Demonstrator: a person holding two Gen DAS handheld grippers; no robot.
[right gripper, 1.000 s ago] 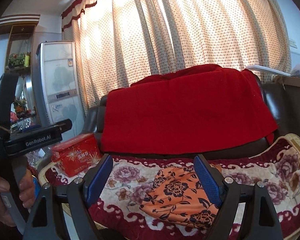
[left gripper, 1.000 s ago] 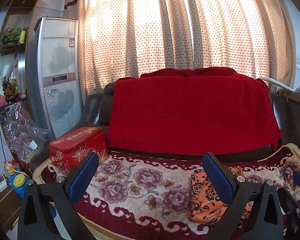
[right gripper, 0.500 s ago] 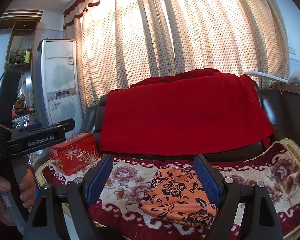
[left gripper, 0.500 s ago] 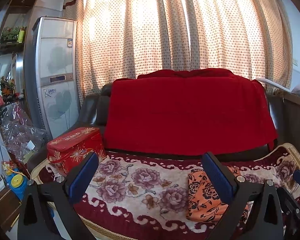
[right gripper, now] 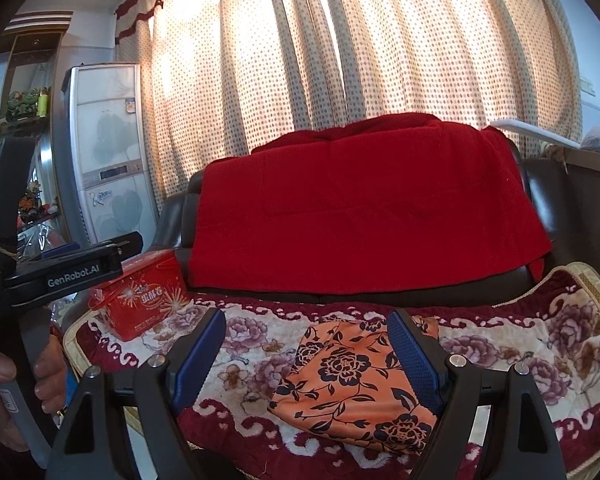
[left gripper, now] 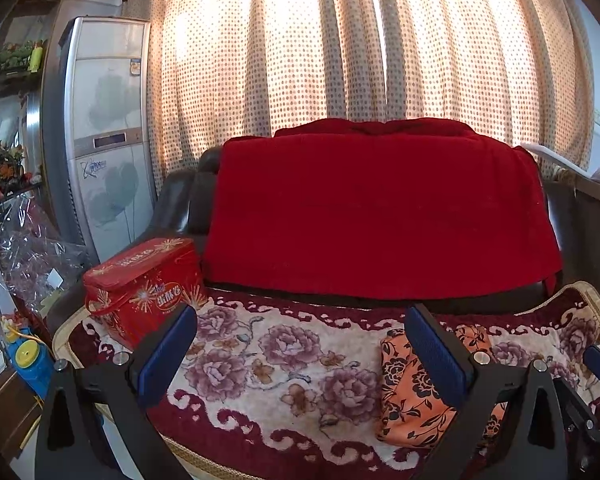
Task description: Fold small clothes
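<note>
Two hand-held grippers hovered above the front edge of a sofa, both with their blue-padded jaws spread wide and nothing between the pads. The left hand-held gripper looked across the floral seat cover, a cream and maroon throw patterned with mauve roses. The right hand-held gripper faced the small orange garment, printed with dark flowers, which lay flat in a folded, roughly square shape on the seat cover, toward the sofa's front edge and right of its middle. In the left wrist view the same orange garment sat partly behind the right-hand finger, touching neither pad.

A red blanket hung over the dark sofa back, covering most of it. At the left end of the seat stood a red gift box with firework patterns and a carrying strap, well apart from the garment. Behind the sofa, dotted cream curtains glowed with daylight, and a tall white standing air conditioner occupied the corner to the left. Crinkled clear wrapping and a blue and yellow toy lay on the floor near it.

In the right wrist view, a person's hand gripped the handle of the left device at the frame's left edge, its black body bearing the lettering "GenRobot.AI".
</note>
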